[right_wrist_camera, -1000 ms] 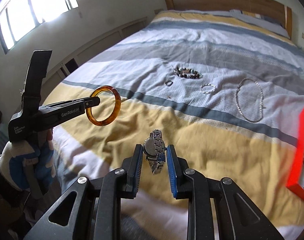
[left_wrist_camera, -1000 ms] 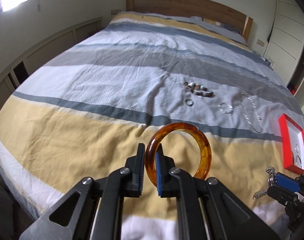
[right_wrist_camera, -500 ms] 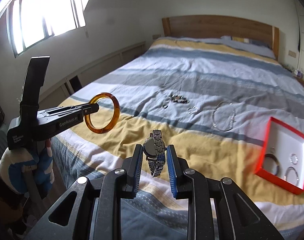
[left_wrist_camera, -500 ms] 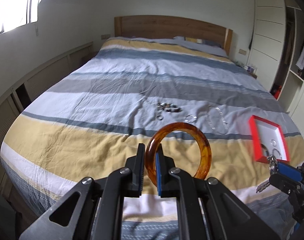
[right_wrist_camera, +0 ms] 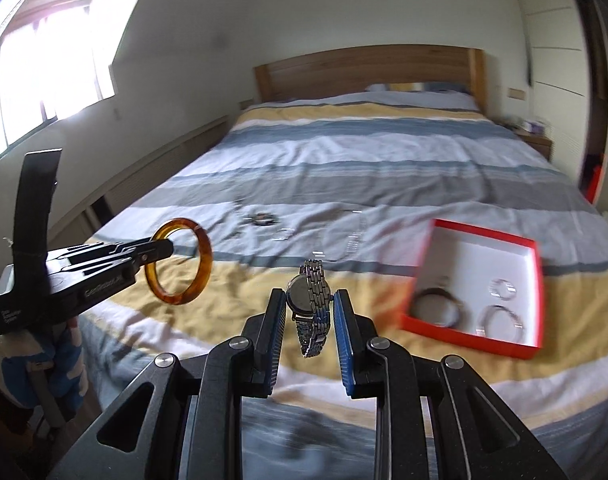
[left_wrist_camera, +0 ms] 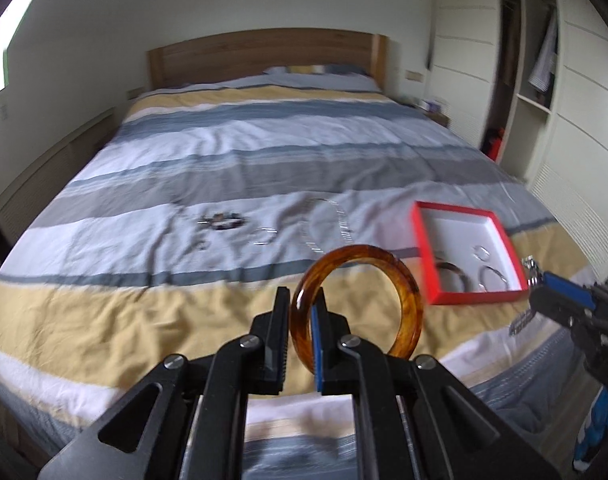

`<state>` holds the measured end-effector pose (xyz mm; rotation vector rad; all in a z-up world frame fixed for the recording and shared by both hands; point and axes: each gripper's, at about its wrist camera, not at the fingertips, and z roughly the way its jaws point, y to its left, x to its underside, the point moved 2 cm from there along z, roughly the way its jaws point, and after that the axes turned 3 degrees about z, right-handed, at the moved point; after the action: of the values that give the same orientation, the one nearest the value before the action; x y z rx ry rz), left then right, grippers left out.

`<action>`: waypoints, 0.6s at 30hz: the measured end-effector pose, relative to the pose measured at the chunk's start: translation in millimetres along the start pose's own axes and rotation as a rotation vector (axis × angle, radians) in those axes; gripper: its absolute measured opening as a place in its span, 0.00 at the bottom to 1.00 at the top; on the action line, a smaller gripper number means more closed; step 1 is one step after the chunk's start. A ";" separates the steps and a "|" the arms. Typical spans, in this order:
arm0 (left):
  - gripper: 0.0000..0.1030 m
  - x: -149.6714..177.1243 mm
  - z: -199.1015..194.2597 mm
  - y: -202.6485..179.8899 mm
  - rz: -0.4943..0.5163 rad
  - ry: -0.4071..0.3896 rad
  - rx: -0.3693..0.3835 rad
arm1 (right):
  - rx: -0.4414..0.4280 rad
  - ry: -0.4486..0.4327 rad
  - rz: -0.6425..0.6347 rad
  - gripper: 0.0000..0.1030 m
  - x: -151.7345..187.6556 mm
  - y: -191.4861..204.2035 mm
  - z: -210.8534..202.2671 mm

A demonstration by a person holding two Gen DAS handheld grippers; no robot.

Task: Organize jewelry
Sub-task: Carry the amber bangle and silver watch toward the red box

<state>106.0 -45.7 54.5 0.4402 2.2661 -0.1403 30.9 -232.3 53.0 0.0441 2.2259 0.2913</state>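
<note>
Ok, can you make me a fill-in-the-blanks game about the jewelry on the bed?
1. The left gripper holds an amber ____.
2. The right gripper holds a silver ____.
3. The open box on the bed has a ____ rim.
4. The box already holds ____ round pieces.

Missing words: bangle, watch, red, three
</note>
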 end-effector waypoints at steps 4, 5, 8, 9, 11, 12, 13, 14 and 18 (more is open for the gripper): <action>0.08 -12.3 28.9 -47.2 0.057 0.031 0.063 | 0.069 0.009 0.041 0.23 -1.5 -56.8 3.7; 0.08 -15.4 36.9 -59.0 0.075 0.039 0.075 | 0.081 0.013 0.046 0.23 -1.7 -66.9 5.5; 0.08 -27.4 66.6 -96.2 0.125 0.071 0.114 | 0.122 0.028 0.074 0.23 -3.4 -110.3 14.6; 0.08 -31.3 75.1 -104.3 0.135 0.077 0.121 | 0.137 0.038 0.084 0.23 -4.2 -127.6 20.4; 0.08 -41.2 96.3 -126.0 0.161 0.094 0.141 | 0.153 0.048 0.091 0.23 -7.1 -148.5 28.3; 0.08 -45.6 106.3 -135.8 0.174 0.100 0.148 | 0.160 0.057 0.097 0.23 -9.3 -162.6 34.3; 0.08 -50.5 118.1 -146.5 0.190 0.105 0.153 | 0.164 0.063 0.102 0.23 -10.9 -174.7 38.2; 0.08 -55.7 131.1 -157.6 0.207 0.112 0.156 | 0.168 0.071 0.107 0.23 -13.3 -185.9 44.1; 0.08 -70.2 173.7 -187.5 0.248 0.135 0.169 | 0.181 0.101 0.119 0.23 -25.4 -224.2 74.8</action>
<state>204.3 -281.1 -17.4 0.8380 2.3174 -0.1804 120.5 -439.1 -22.4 0.2658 2.3490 0.1594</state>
